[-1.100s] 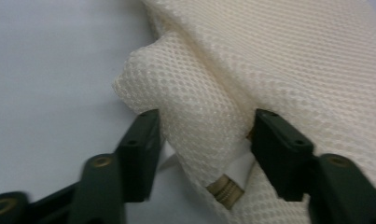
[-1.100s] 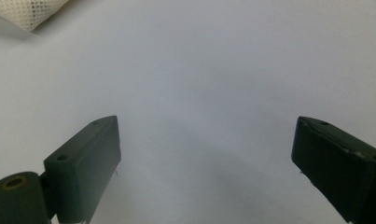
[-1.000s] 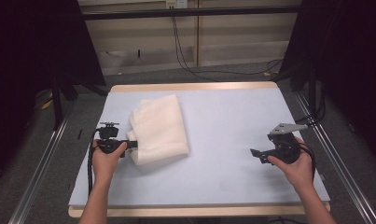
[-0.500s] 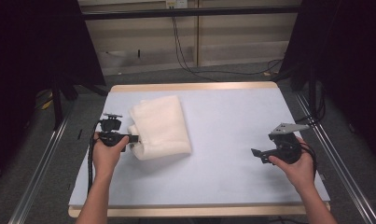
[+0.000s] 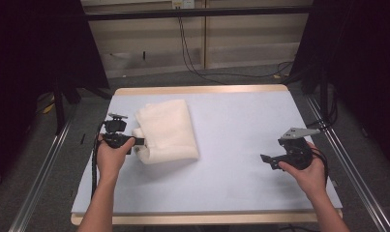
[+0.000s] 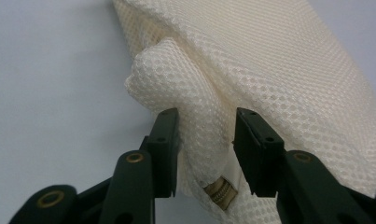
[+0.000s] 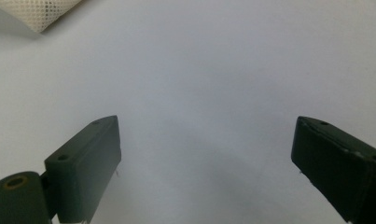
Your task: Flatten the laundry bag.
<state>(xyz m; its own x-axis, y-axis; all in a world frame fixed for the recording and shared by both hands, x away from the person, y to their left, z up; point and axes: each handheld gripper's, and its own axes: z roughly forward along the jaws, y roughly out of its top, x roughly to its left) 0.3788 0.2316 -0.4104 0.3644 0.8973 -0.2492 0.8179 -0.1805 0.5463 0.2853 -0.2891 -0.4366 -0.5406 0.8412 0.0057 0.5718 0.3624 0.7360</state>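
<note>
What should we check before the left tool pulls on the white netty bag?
1. Fold of the mesh bag sits between the left tool jaws: ok.
2. Jaws pinched tight on that fold: cannot tell; the fabric fills the gap, but the squeeze is not clear.
3. Zipper pull out of the pinch: ok, it hangs below the jaws.
4. Right tool open and free: ok, jaws wide apart over bare mat.
5. Right tool away from the bag: ok, it is far across the table.
6. Room to drag the bag: ok, the mat around it is bare.
</note>
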